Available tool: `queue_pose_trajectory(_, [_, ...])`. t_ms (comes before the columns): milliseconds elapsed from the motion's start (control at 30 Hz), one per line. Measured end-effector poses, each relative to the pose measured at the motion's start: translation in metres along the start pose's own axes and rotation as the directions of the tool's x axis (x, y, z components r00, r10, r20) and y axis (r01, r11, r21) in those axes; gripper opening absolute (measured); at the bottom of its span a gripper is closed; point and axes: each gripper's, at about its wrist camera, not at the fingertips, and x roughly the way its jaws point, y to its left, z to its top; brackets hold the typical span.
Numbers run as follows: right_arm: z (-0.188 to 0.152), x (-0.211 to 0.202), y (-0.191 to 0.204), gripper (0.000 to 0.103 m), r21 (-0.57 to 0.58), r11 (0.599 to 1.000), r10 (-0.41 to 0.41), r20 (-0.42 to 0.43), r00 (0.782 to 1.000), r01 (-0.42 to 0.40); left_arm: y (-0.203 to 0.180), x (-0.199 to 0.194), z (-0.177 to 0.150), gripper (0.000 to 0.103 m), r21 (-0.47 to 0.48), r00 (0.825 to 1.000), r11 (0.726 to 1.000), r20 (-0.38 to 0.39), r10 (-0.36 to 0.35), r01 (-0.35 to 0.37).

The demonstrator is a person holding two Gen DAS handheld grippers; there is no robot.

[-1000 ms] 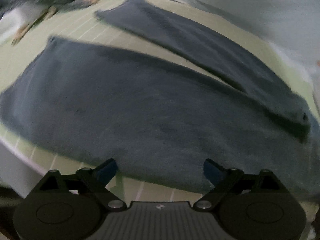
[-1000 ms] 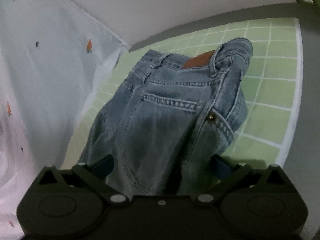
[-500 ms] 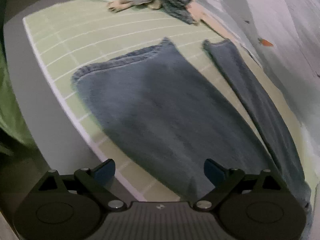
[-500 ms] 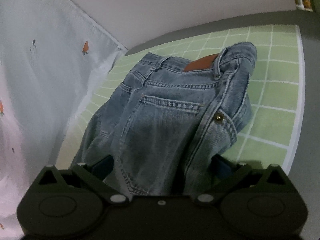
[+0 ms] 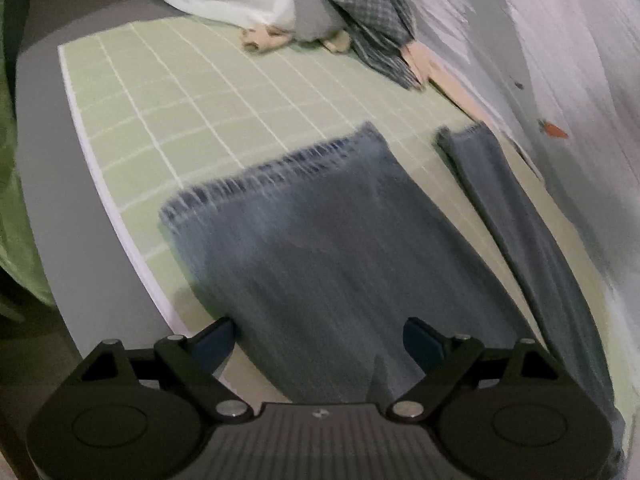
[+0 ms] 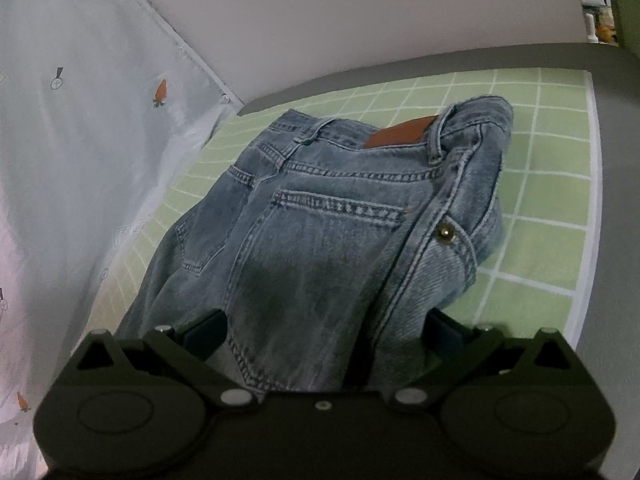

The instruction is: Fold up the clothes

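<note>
Across the lower half of the left wrist view lies one leg of the jeans (image 5: 340,264), its hem running from centre-left toward upper centre, with the second leg (image 5: 520,216) a thin strip at the right of the frame. Both rest on the green checked mat (image 5: 168,92). Our left gripper (image 5: 318,340) has its jaws spread wide, the denim passing between them but not pinched.

At the centre of the right wrist view we see the waist end of the same jeans: back pocket, brown leather patch (image 6: 400,134) at upper centre, and a rivet right of centre. Our right gripper (image 6: 326,330) is likewise spread wide over the seat, the cloth filling the gap without being clamped.

We judge that we are at the start of a fold, with the legs laid out apart and the waist rumpled at its right side. The next move, as we read it, calls for closing each gripper on an edge, one near the hem and one at the waistband, and bringing one leg over the other so the seams line up.

Much is hard to make out. The left view is streaked with blur, so the hem stitching is smeared. We cannot tell whether either lower finger touches the cloth. The middle of the jeans lies outside both frames. A heap of grey checked and white cloth (image 5: 288,8) sits at the top of the left view; what it is we cannot say.
</note>
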Motion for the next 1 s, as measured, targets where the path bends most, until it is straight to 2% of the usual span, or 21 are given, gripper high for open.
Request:
queue_pose_trajectory(100, [-0.001, 0.000, 0.004, 0.103, -0.023, 1.000, -0.011, -0.003, 1.000, 0.011, 0.006, 0.002, 0.011, 0.092, -0.012, 0.998, 0.999, 0.026, 0.049, -0.049])
queue_pose_trajectory(200, [0.000, 0.003, 0.010, 0.103, -0.072, 0.997, -0.037, -0.027, 0.999, 0.035, 0.010, 0.007, 0.022, 0.093, -0.033, 0.998, 0.999, 0.037, 0.044, -0.043])
queue_pose_trajectory(300, [0.003, 0.008, 0.020, 0.103, -0.095, 0.992, -0.092, -0.050, 0.994, 0.087, 0.003, 0.017, 0.031, 0.092, 0.002, 0.996, 0.996, 0.027, 0.087, -0.088])
queue_pose_trajectory(367, [0.005, 0.010, 0.023, 0.101, -0.083, 0.990, -0.120, -0.056, 0.991, 0.115, -0.004, 0.020, 0.034, 0.082, 0.014, 0.992, 0.992, 0.031, 0.123, -0.124])
queue_pose_trajectory(400, [0.006, 0.010, 0.023, 0.100, -0.075, 0.989, -0.131, -0.056, 0.990, 0.127, -0.007, 0.022, 0.034, 0.073, 0.019, 0.989, 0.990, 0.035, 0.142, -0.142])
queue_pose_trajectory(433, [0.007, 0.009, 0.022, 0.093, -0.066, 0.988, -0.142, -0.053, 0.988, 0.138, -0.010, 0.023, 0.035, 0.061, 0.024, 0.987, 0.987, 0.038, 0.159, -0.160])
queue_pose_trajectory(467, [0.008, 0.008, 0.021, 0.081, -0.061, 0.987, -0.153, -0.052, 0.987, 0.150, -0.010, 0.023, 0.035, 0.055, 0.024, 0.985, 0.985, 0.039, 0.168, -0.169])
queue_pose_trajectory(500, [0.009, 0.007, 0.019, 0.072, -0.059, 0.985, -0.166, -0.052, 0.985, 0.163, -0.011, 0.023, 0.036, 0.044, 0.025, 0.984, 0.984, 0.039, 0.176, -0.177])
queue_pose_trajectory(533, [0.010, 0.006, 0.016, 0.047, -0.056, 0.983, -0.179, -0.051, 0.983, 0.176, -0.011, 0.024, 0.036, 0.030, 0.026, 0.983, 0.983, 0.035, 0.179, -0.180])
queue_pose_trajectory(567, [0.011, 0.005, 0.014, 0.031, -0.054, 0.981, -0.191, -0.050, 0.980, 0.189, -0.012, 0.024, 0.037, 0.025, 0.028, 0.983, 0.983, 0.030, 0.181, -0.182])
queue_pose_trajectory(633, [0.014, 0.003, 0.007, 0.028, -0.028, 0.985, -0.174, -0.058, 0.983, 0.173, -0.011, 0.026, 0.039, 0.017, 0.022, 0.985, 0.985, 0.021, 0.173, -0.173])
queue_pose_trajectory(700, [0.016, 0.002, 0.001, 0.021, -0.011, 0.988, -0.155, -0.069, 0.986, 0.154, -0.009, 0.025, 0.041, 0.012, 0.007, 0.986, 0.987, 0.016, 0.163, -0.164])
queue_pose_trajectory(767, [0.016, -0.003, 0.000, 0.014, -0.003, 0.990, -0.139, -0.060, 0.988, 0.139, -0.009, 0.023, 0.042, 0.011, -0.005, 0.987, 0.987, 0.020, 0.159, -0.159])
queue_pose_trajectory(867, [0.016, -0.015, 0.006, 0.012, 0.014, 0.993, -0.115, -0.024, 0.993, 0.116, -0.015, 0.012, 0.042, 0.010, 0.005, 0.984, 0.986, 0.051, 0.168, -0.169])
queue_pose_trajectory(1000, [0.028, -0.044, 0.021, 0.011, -0.023, 0.997, -0.073, 0.038, 0.997, 0.074, -0.031, -0.011, 0.042, 0.010, 0.084, 0.975, 0.976, 0.112, 0.190, -0.200])
